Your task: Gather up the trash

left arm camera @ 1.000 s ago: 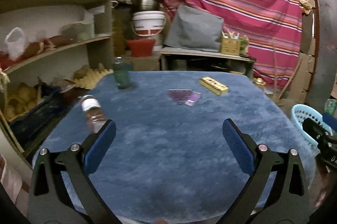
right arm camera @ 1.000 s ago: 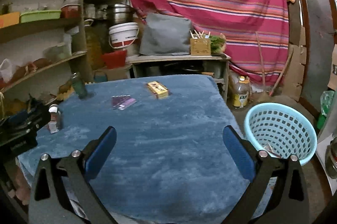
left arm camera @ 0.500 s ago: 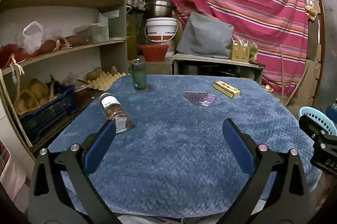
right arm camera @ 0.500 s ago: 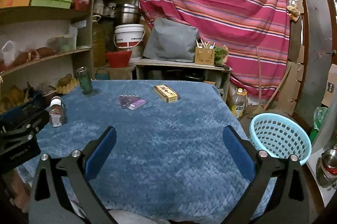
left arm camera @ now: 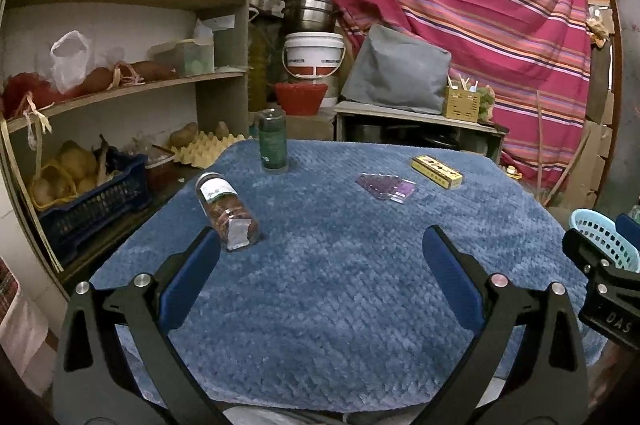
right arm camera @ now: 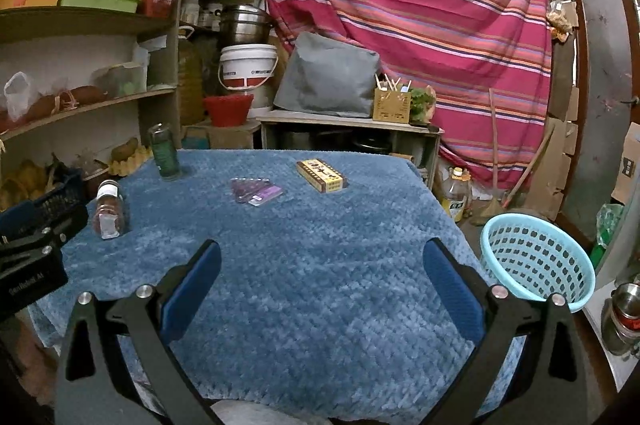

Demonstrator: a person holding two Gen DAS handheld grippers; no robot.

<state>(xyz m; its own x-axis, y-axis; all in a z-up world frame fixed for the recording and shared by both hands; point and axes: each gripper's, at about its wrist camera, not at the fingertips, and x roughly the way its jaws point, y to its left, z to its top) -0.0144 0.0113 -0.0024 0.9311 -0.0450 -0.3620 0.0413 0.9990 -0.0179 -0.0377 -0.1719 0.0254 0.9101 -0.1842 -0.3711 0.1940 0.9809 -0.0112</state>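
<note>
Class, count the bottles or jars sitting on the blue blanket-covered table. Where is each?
2. A clear jar lies on its side near the table's left edge; a green bottle stands upright at the far-left corner. None appears hidden.

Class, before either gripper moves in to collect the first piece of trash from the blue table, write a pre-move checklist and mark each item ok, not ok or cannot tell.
1. Left gripper open, nothing between its fingers: ok.
2. Right gripper open and empty: ok.
3. Basket within sight on the floor right of the table, mouth unobstructed: ok.
4. Trash items apart and unobstructed: lying jar, green bottle, purple wrapper, yellow box: ok.
5. Lying jar's lid sealed: cannot tell.
6. Green bottle standing upright: ok.
</note>
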